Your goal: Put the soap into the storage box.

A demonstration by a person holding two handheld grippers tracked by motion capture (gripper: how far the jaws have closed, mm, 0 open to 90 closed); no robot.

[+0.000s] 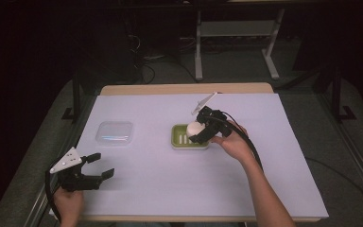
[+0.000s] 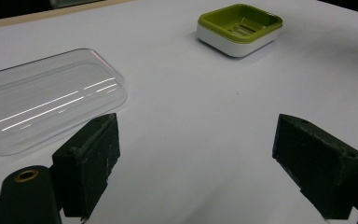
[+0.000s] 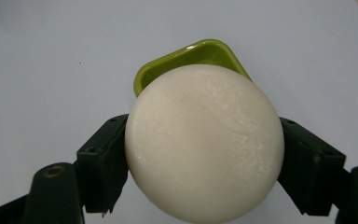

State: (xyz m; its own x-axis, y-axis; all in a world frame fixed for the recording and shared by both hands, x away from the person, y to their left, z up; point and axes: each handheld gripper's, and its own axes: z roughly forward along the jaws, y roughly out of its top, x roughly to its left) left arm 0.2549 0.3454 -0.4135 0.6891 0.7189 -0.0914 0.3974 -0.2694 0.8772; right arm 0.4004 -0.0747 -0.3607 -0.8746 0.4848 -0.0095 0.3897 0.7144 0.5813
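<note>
Right gripper view: round white soap bar (image 3: 204, 142) clamped between the right gripper (image 3: 204, 161) fingers, poised above the green soap dish (image 3: 186, 58) for placement. Left gripper (image 1: 97, 166), fingers spread, idles at seven o'clock near the clear lid (image 1: 115, 133).

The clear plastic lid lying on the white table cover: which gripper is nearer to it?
Left. The left gripper stands open just in front of the clear plastic lid, not touching it. The right gripper is off to its right, above the green soap dish, holding the round white soap.
</note>
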